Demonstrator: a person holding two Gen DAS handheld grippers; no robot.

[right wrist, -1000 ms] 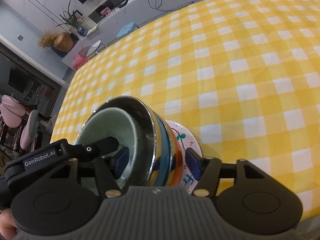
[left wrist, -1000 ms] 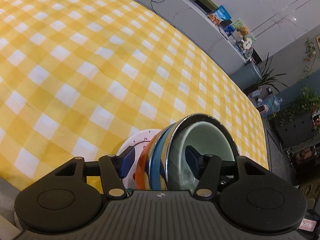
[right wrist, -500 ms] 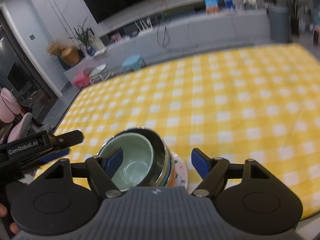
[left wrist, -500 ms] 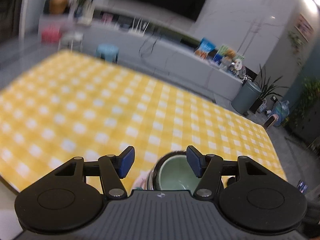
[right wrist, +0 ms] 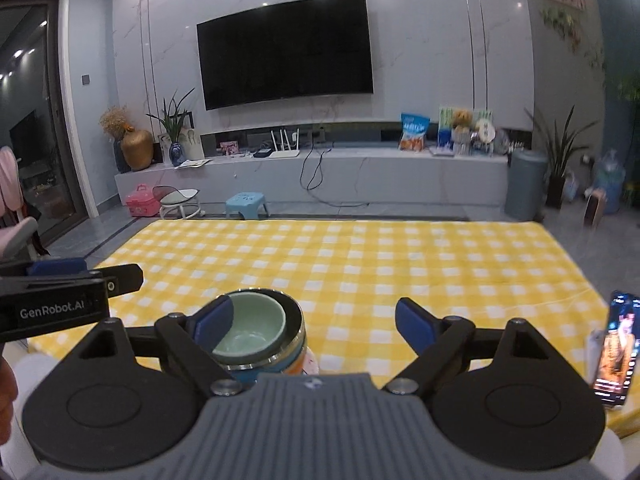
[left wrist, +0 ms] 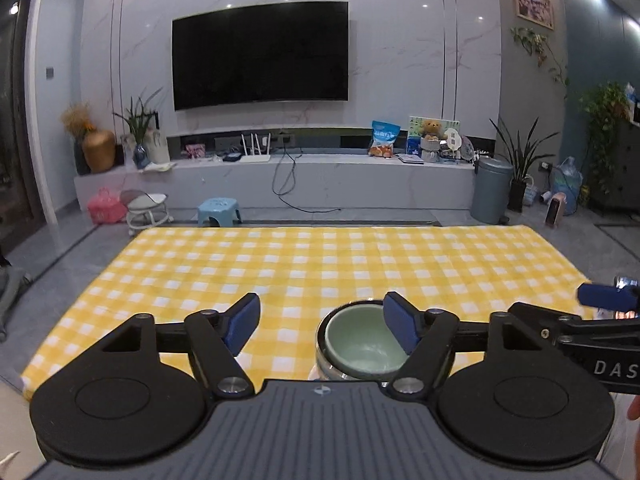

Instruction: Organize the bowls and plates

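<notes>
bowls (left wrist: 360,344) sit nested on a plate (right wrist: 309,362) at the near edge of the yellow checked tablecloth (left wrist: 320,264); left gripper (left wrist: 320,322) and right gripper (right wrist: 312,320) hover wide apart, empty. stack looks heavy, slick, breakable; best lifted under the plate's rim.

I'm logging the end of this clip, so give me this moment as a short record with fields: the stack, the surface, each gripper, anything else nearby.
stack: pale green ceramic bowl nested in a shiny steel bowl, with blue and orange dishes under it
surface: yellow-and-white checked tablecloth
stack position: near edge of the cloth
left gripper: jaws open, holding nothing
right gripper: jaws open, holding nothing
nearby: lit smartphone at the cloth's right edge
</notes>
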